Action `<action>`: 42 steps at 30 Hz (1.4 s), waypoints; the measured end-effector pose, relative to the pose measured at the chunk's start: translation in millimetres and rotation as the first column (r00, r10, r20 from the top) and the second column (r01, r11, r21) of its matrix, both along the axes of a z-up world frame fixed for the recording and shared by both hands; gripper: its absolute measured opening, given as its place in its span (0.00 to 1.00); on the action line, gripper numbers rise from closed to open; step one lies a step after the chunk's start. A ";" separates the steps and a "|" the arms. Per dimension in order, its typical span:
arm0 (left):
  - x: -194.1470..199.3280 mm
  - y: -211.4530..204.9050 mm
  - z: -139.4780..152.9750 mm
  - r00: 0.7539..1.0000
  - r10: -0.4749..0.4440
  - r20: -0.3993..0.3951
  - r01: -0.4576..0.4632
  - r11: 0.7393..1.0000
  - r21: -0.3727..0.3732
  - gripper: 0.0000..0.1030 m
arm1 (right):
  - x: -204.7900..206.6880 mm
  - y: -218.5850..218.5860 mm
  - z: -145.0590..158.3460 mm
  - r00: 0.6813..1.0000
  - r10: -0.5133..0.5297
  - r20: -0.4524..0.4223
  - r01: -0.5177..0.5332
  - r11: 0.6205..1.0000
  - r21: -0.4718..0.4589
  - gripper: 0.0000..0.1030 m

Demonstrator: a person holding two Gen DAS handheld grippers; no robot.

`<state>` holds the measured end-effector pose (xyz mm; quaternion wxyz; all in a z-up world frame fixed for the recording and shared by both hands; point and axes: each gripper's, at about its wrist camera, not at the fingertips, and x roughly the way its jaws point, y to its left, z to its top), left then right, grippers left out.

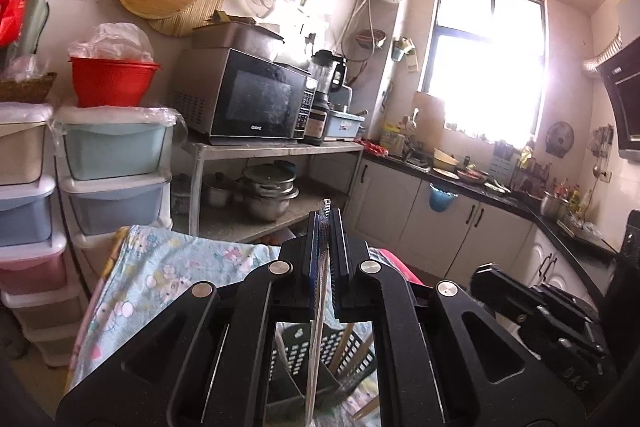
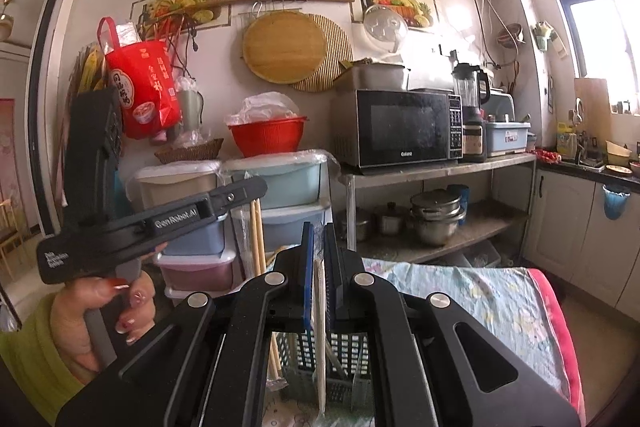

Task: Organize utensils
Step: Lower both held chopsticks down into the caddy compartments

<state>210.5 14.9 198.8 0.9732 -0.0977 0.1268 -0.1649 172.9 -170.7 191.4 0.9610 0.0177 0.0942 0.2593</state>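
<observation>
**Clearly, a wrapped pair in each gripper**

Above the slotted utensil basket [image 2: 316, 359] on the cloth-covered table [image 2: 480, 299], a plastic-sleeved pair of chopsticks [image 1: 320, 307] is pinched in the closed left gripper [image 1: 325, 247]. Another sleeved pair [image 2: 320, 327] is clamped by the right gripper [image 2: 316, 251]. Both are judged light and stiff, though the sleeve looks slippery; a hold near the upper end, kept vertical, is advised.

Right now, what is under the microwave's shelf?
Under the shelf that holds the microwave is a lower shelf with metal pots, lidded and stacked. What is inside the pots is hidden by their lids, and the far left corner is too dark to tell.
</observation>
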 end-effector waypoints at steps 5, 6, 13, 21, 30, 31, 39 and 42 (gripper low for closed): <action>7.7 4.8 1.1 1.000 0.024 0.009 -0.024 1.000 -0.004 0.02 | 2.7 5.3 13.0 0.999 0.005 0.038 -0.005 1.000 0.002 0.05; 9.2 5.2 1.2 1.000 0.028 0.011 -0.028 1.000 -0.002 0.02 | 3.5 5.9 15.1 0.999 0.006 0.043 -0.006 1.000 0.002 0.05; 17.6 5.1 2.7 0.997 0.063 0.036 -0.063 0.998 0.004 0.02 | 11.7 14.1 27.9 0.996 0.014 0.086 -0.013 1.000 -0.009 0.05; 33.3 3.3 -5.8 0.995 0.088 0.048 -0.089 0.996 0.013 0.02 | 40.0 19.4 20.9 0.998 -0.013 0.062 0.015 1.000 -0.018 0.05; 48.8 -3.9 -37.1 0.997 0.074 0.011 -0.075 0.997 0.038 0.02 | 66.5 17.3 3.6 0.999 -0.042 0.025 0.042 0.999 -0.001 0.05; 50.4 -4.4 -39.8 0.997 0.073 0.006 -0.074 0.996 0.040 0.02 | 68.4 16.8 1.6 0.999 -0.045 0.022 0.045 0.999 0.000 0.05; 53.8 -5.4 -54.6 0.998 0.061 -0.009 -0.061 0.997 0.049 0.02 | 81.8 17.2 -13.7 0.999 -0.052 -0.008 0.052 0.999 0.009 0.05; 54.4 -4.7 -59.7 0.998 0.058 -0.012 -0.057 0.997 0.048 0.02 | 84.5 17.8 -19.1 0.999 -0.052 -0.017 0.052 0.999 0.011 0.05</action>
